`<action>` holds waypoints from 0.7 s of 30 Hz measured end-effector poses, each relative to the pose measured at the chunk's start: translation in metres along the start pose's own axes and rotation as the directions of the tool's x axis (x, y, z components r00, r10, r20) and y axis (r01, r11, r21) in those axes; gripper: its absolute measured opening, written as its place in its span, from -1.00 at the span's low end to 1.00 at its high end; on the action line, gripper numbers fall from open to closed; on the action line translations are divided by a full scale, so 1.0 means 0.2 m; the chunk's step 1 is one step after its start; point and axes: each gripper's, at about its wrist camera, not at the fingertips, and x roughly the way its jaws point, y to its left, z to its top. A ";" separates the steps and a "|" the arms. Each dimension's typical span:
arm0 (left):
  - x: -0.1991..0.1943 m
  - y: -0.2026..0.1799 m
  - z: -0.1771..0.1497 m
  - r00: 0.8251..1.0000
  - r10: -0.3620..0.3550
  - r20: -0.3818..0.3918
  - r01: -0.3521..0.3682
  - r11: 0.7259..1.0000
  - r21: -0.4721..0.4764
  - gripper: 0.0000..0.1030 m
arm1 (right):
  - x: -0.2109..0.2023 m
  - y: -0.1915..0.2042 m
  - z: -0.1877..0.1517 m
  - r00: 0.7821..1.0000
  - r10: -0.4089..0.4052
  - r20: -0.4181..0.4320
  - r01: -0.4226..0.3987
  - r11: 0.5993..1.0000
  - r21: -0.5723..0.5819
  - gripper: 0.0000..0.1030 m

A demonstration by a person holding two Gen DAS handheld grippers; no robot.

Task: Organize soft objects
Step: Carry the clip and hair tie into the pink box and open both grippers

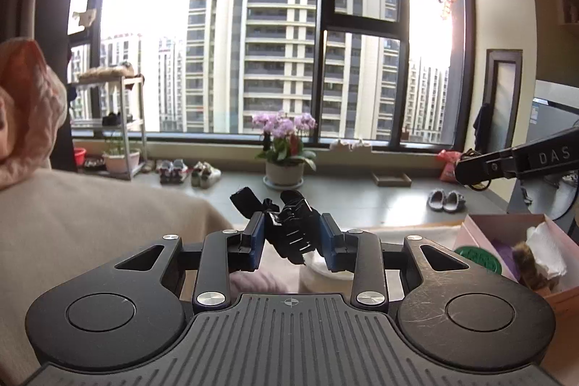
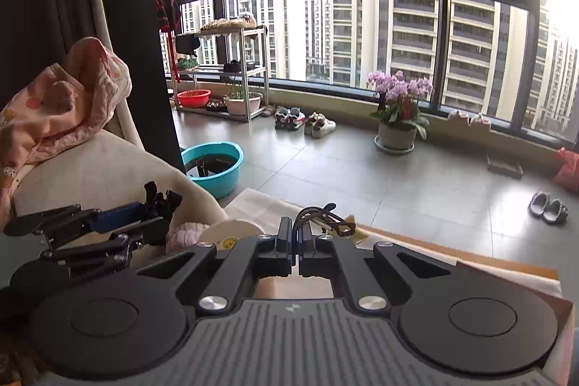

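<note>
Black and spiky, a hair claw clip (image 1: 291,227) sits right in front of the left wrist camera, held in the left gripper (image 1: 290,243). Its blue pads (image 1: 257,241) stand partly apart, with the clip wedged between them, so the grip is on the clip's body and a black bow-like bit sticks up behind. From the right wrist view the same left gripper (image 2: 144,219) shows from the side, up in the air above a fluffy pink thing (image 2: 186,234) and a round cream thing (image 2: 231,232).

Over on the other side, the right gripper (image 2: 297,246) is squeezed almost closed on thin brown hair ties (image 2: 320,217), which loop up out of the pads.

I think the clip is light and hard, with little teeth that could snap or catch on cloth, so a hold on its fat middle is best, not on the teeth. It may twist if the squeeze is small. I think the hair ties are very light, bendy and stretchy, and can slip out, so pinching several loops together is safest.

Off to the right, a pink box (image 1: 485,230) holds a green lid, white tissue and something furry. My guess is that the small things belong in there
</note>
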 end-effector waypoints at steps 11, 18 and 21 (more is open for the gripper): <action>0.09 -0.53 0.30 0.979 -0.200 0.043 0.192 0.969 0.153 -0.30 | -0.36 -0.33 0.06 0.984 -0.113 0.136 0.114 0.994 0.004 -0.94; 0.26 -0.98 0.23 0.918 -0.385 -0.097 0.397 0.892 0.215 -0.29 | -0.49 -0.65 -0.07 0.968 -0.214 0.131 0.203 0.975 0.093 -0.94; 0.34 -1.13 0.14 0.875 -0.445 -0.192 0.479 0.852 0.210 -0.29 | -0.48 -0.76 -0.14 0.970 -0.221 0.104 0.206 0.969 0.138 -0.94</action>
